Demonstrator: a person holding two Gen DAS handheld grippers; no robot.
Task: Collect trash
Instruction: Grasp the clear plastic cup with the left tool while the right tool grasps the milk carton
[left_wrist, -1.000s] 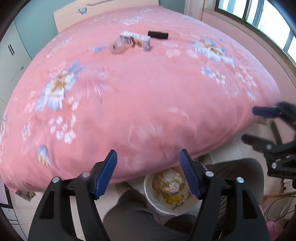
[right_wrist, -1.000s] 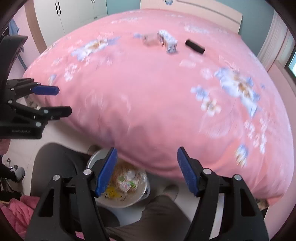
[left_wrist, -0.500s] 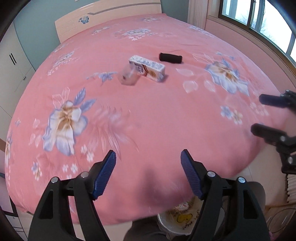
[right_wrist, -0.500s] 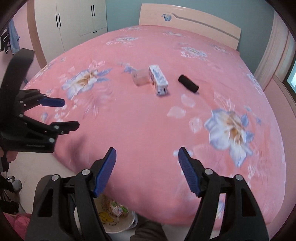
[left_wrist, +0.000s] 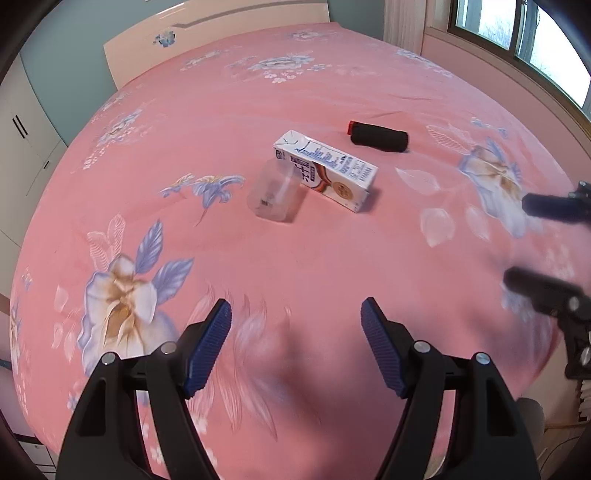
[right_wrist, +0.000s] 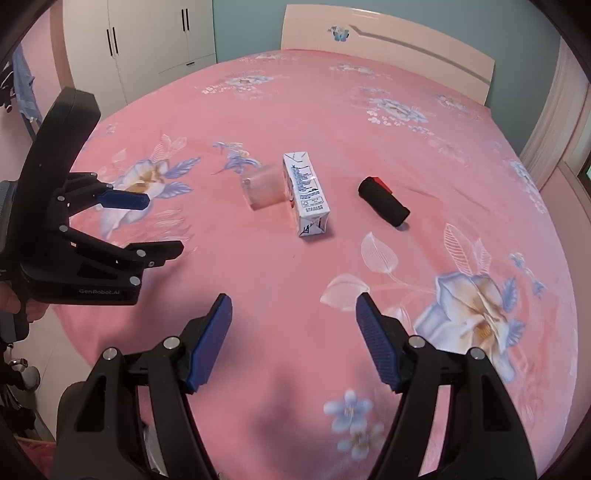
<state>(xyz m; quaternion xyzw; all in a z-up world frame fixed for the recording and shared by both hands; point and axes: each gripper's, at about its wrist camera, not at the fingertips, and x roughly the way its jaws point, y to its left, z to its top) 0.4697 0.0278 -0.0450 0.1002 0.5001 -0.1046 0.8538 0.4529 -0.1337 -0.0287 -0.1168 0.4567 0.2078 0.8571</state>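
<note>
Both grippers, left gripper (left_wrist: 295, 343) and right gripper (right_wrist: 293, 341), hang spread and empty over the bed (left_wrist: 332, 258); the milk carton (left_wrist: 325, 170) lies ahead, long axis slanting away.

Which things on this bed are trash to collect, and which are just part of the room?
For the job:
milk carton, lying on its side
clear plastic cup, tipped over against the carton
black roll with a red end, possibly trash, cannot tell

Just there:
pink floral bedspread
headboard
white wardrobe
window
</note>
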